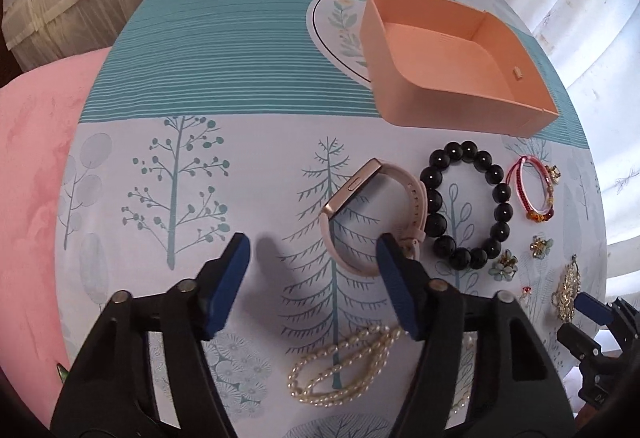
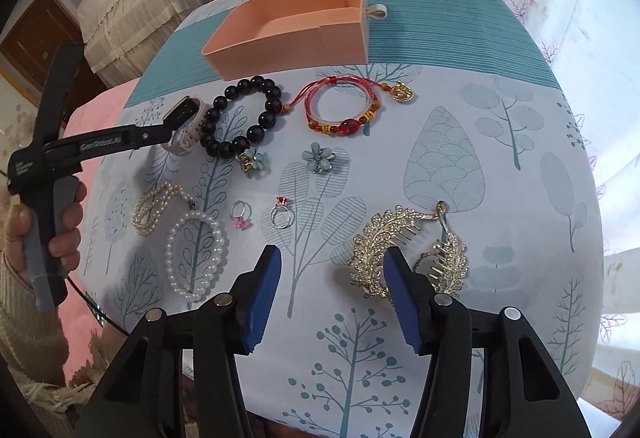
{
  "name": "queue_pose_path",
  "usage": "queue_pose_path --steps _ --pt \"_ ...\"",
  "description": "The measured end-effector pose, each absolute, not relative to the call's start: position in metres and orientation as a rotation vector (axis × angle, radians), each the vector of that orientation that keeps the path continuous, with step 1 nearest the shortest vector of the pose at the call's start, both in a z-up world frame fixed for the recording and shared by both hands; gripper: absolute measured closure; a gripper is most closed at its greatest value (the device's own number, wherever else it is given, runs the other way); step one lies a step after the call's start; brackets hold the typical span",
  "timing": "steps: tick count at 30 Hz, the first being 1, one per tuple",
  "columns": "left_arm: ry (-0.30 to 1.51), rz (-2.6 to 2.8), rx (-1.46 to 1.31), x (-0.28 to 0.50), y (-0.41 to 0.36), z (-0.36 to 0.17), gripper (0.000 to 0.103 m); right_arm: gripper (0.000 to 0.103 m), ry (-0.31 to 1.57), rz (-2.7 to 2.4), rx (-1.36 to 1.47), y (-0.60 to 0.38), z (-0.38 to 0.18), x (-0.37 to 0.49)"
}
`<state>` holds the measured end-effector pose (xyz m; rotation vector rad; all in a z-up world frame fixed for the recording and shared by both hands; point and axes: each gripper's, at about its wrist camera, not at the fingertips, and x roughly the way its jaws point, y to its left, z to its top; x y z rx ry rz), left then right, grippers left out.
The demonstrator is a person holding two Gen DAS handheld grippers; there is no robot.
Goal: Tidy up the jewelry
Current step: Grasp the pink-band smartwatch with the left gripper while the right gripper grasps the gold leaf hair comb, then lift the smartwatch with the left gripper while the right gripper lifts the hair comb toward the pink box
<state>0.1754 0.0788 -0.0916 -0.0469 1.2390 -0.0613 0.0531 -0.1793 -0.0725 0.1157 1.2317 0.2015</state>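
On the tree-printed cloth of the worktop (image 2: 440,85), the left claw (image 1: 314,278) is spread wide with nothing between its blue ribbed fingers (image 1: 228,282); its right finger sits at the strap of the pink watch (image 1: 372,209), though contact cannot be judged. The watch stands on edge, a rounded metal case on a smooth looped band, just beside the black bead bracelet (image 1: 464,205), a ring of glossy round beads. The right claw (image 2: 332,296) is equally wide open and empty, hovering near the gold leaf-shaped hair comb (image 2: 384,242), which glitters with small stones. The matte peach box (image 2: 288,33), rectangular with round corners, sits open at the far side. Between them lie a red cord bracelet (image 2: 344,113), two blue flower clips (image 2: 318,157), two thin rings (image 2: 280,215) and two pearl strands (image 2: 196,254).
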Motion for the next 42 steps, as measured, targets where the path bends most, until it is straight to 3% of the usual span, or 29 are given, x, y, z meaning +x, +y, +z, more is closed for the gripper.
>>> queue_pose_path --steps 7,10,12,15,22,26,35,38,42 --pt "1.27 -0.033 -0.007 0.187 0.067 -0.099 0.057 0.056 1.239 0.196 0.146 -0.185 -0.078 0.056" --pt "1.265 -0.032 0.009 0.188 0.062 -0.097 0.075 0.059 1.25 0.179 0.147 -0.188 -0.082 0.057" --pt "1.265 -0.037 0.015 0.19 0.061 -0.097 0.092 0.059 1.251 0.165 0.138 -0.189 -0.083 0.058" --pt "1.263 -0.039 0.03 0.191 0.058 -0.097 0.1 0.06 1.264 0.144 0.114 -0.188 -0.088 0.06" --pt "1.222 -0.063 -0.007 0.169 0.062 -0.082 0.101 0.065 1.267 0.12 -0.001 -0.173 -0.094 0.063" --pt "1.2 -0.086 -0.038 0.162 0.067 -0.071 0.101 0.075 1.266 0.1 -0.059 -0.169 -0.095 0.063" --pt "1.159 -0.128 -0.051 0.138 0.061 -0.041 0.101 0.077 1.233 0.124 -0.018 -0.175 -0.083 0.056" --pt "1.141 -0.138 -0.05 0.138 0.06 -0.03 0.101 0.103 1.208 0.141 0.003 -0.177 -0.07 0.055" --pt "1.111 -0.141 -0.036 0.139 0.057 -0.014 0.101 0.103 1.152 0.167 0.004 -0.173 -0.054 0.058"
